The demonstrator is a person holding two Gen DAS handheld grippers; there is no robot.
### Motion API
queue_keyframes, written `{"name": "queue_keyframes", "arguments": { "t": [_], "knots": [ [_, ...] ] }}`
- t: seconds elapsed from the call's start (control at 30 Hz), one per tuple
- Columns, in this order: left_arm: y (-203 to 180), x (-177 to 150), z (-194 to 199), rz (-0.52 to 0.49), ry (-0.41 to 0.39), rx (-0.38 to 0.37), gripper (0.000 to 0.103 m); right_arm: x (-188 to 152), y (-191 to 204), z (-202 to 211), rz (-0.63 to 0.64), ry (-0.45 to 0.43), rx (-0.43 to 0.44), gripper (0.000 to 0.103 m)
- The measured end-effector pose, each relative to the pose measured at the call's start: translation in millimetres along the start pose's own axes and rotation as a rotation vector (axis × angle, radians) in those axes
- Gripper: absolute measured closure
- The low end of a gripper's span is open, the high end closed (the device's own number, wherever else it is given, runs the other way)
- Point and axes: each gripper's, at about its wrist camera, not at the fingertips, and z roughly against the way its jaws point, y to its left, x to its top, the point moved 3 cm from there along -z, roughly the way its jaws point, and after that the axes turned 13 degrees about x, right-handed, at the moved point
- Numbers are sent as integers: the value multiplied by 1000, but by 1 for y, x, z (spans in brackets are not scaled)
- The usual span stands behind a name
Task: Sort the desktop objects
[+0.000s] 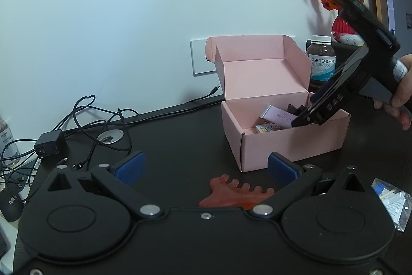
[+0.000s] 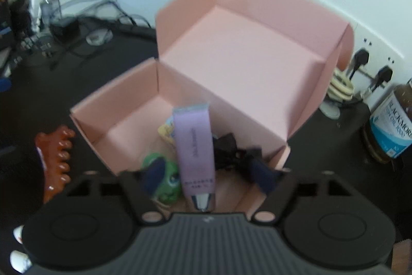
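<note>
On the bench before your left tool (image 1: 204,168), spread wide and holding nothing, lies a comb (image 1: 235,193), just short of the box (image 1: 283,143). Your right tool (image 2: 208,179) hangs released over the box, above the tube (image 2: 194,151).

Home desk: tangled charger cables (image 1: 85,117), supplement bottle (image 1: 321,61), flower vase (image 1: 343,25).

Box (image 1: 288,138) sitting mid-desk, lid up at the far side; tube (image 2: 195,153), toy (image 2: 167,182) and clip (image 2: 229,148) inside; comb (image 1: 231,193) near, just in front; bottle (image 1: 320,61) far right; cables (image 1: 85,117) far left
</note>
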Motion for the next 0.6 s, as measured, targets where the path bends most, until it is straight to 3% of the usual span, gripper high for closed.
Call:
{"name": "queue_keyframes", "arguments": {
  "t": [0.13, 0.23, 0.33, 0.47, 0.6],
  "knots": [
    [0, 0, 0, 1, 2, 1, 0, 4, 2, 21, 6, -69, -2, 20],
    [1, 0, 1, 5, 1, 2, 0, 1, 4, 41, -13, -166, -12, 1],
    [2, 1, 0, 12, 6, -3, 0, -13, 5, 60, -70, -259, 7, 1],
    [2, 1, -1, 13, 16, -18, 0, -43, 6, 74, -205, -311, 45, 1],
    [-2, 0, -2, -4, 18, -36, 0, -74, 16, 88, -244, -385, 59, 1]
  ]
}}
